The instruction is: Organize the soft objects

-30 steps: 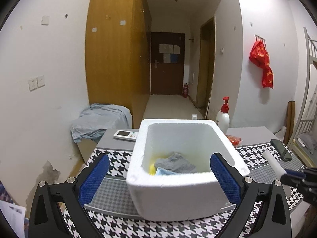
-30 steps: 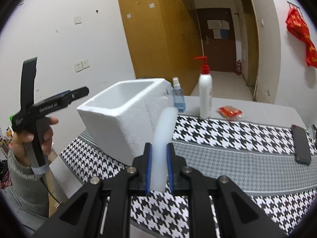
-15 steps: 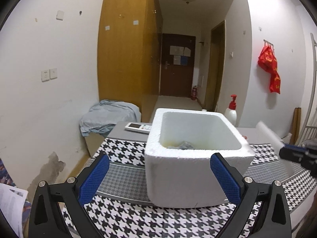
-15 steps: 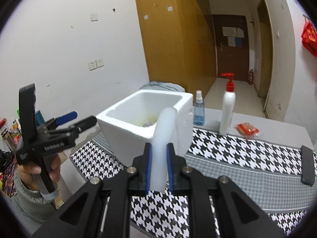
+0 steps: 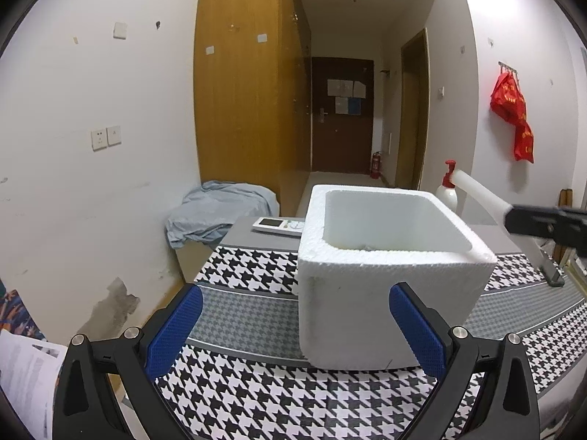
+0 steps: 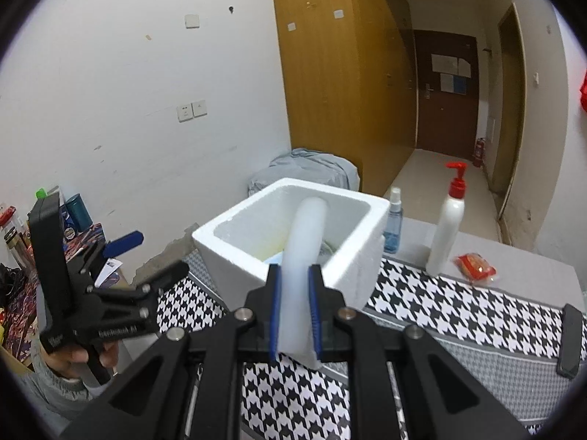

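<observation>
A white foam box (image 5: 385,293) stands on the houndstooth cloth, just beyond my open left gripper (image 5: 297,330), whose blue pads flank its near wall without touching. My right gripper (image 6: 295,311) is shut on a bent white foam tube (image 6: 304,242). The tube's far end reaches over the foam box (image 6: 234,253) opening. Yellow and pale blue things lie at the bottom, mostly hidden. In the left wrist view the tube (image 5: 477,190) comes in from the right above the box's rim. The left gripper (image 6: 146,256) shows in the right wrist view, held by a hand (image 6: 84,359).
A white pump bottle (image 6: 445,234), a blue spray bottle (image 6: 394,227) and a red packet (image 6: 475,264) stand right of the box. A dark phone (image 6: 570,341) lies at the far right. A remote (image 5: 279,225) rests behind the box, a grey cloth heap (image 5: 220,209) beyond.
My right gripper has risen and carried the tube leftward until its tip hangs over the box. The left gripper has sunk and drawn back, so the box's inside is nearly hidden from it.
</observation>
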`<state>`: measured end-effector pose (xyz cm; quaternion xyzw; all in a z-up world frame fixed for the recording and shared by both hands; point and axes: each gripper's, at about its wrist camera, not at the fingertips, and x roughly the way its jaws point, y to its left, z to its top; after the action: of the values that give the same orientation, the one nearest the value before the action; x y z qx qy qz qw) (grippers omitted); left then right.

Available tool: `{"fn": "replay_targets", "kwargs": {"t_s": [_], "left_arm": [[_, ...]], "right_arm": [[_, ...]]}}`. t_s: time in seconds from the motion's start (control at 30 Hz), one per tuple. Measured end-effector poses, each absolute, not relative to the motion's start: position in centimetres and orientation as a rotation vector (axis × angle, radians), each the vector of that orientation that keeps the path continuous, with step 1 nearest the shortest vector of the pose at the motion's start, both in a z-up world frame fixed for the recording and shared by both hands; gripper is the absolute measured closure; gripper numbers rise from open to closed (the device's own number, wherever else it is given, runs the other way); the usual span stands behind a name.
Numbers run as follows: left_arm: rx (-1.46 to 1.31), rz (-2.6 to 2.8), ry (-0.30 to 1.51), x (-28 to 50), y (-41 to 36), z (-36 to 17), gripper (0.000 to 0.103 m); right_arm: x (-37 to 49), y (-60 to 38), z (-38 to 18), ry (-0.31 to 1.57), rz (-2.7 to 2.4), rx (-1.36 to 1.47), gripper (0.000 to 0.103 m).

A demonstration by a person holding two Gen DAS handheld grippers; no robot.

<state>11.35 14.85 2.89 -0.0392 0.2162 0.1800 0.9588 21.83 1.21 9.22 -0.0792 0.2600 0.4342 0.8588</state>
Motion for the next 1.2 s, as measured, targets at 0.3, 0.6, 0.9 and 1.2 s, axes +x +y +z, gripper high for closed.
{"fn": "replay_targets", "kwargs": {"t_s": [0.3,0.6,0.9,1.2], "left_arm": [[-0.093,0.384,0.445,11.1,15.9,2.2,0.001],[-0.103,0.397,0.451,10.8,17.0,1.8,0.001],[-0.109,0.409,0.449,10.5,17.8,1.7,0.001],[-0.121,0.388,0.447,10.2,17.6,1.9,0.001]], "right_arm": [[23.2,4.1,9.7,0.564,0.928,-0.192,0.086],[24.5,6.2,9.9,0.582,0.918,-0.208,0.086],[26.5,7.5,9.0,0.608,0.875,-0.200,0.069],[25.7,5.6,9.8,0.579,0.860,-0.152,0.027]]}}
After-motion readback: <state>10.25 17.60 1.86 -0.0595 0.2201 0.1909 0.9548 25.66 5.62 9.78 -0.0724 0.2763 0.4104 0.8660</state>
